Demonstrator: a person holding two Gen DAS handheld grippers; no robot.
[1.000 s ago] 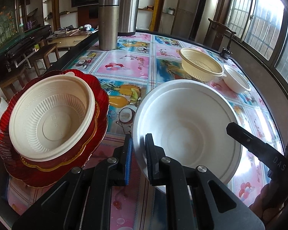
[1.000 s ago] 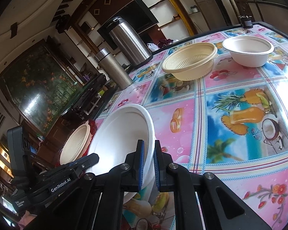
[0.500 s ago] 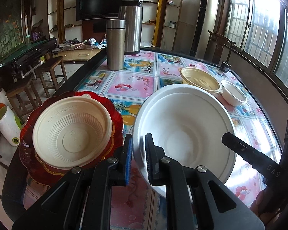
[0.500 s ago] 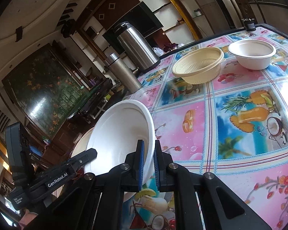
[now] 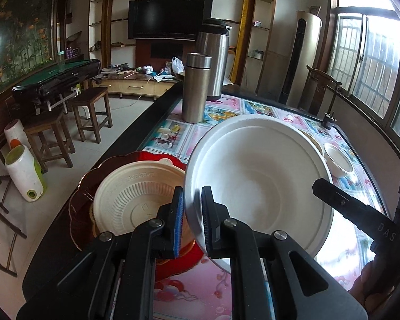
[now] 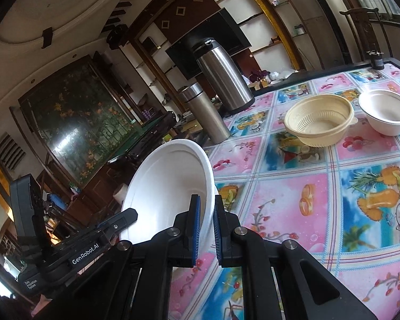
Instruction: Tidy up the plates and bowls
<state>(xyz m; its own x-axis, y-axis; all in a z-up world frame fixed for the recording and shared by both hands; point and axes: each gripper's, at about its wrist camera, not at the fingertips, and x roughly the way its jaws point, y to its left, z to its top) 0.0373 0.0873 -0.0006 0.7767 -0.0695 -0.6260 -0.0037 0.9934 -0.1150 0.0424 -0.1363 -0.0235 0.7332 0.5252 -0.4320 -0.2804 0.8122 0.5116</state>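
- Between the blue-padded fingers of the left gripper (image 5: 192,221), the rim of the large white round bowl (image 5: 258,176) is clamped; the right gripper (image 6: 205,229) is pinched on the opposite rim of the same bowl.
- Compared with a second ago, the bowl is lifted higher off the fruit-patterned tablecloth (image 6: 293,208) and tipped more steeply toward the left gripper.
- Just left of the left gripper's fingers, the cream ribbed plastic bowl (image 5: 136,200) sits in the red scalloped plate (image 5: 170,264); it now lies lower in view and partly behind the white bowl's rim.
- Far ahead of the right gripper, a cream slotted basket bowl (image 6: 318,125) and a small white bowl (image 6: 386,112) stand beside each other, unmoved.
- Two steel flasks (image 5: 205,77) stand beyond them.
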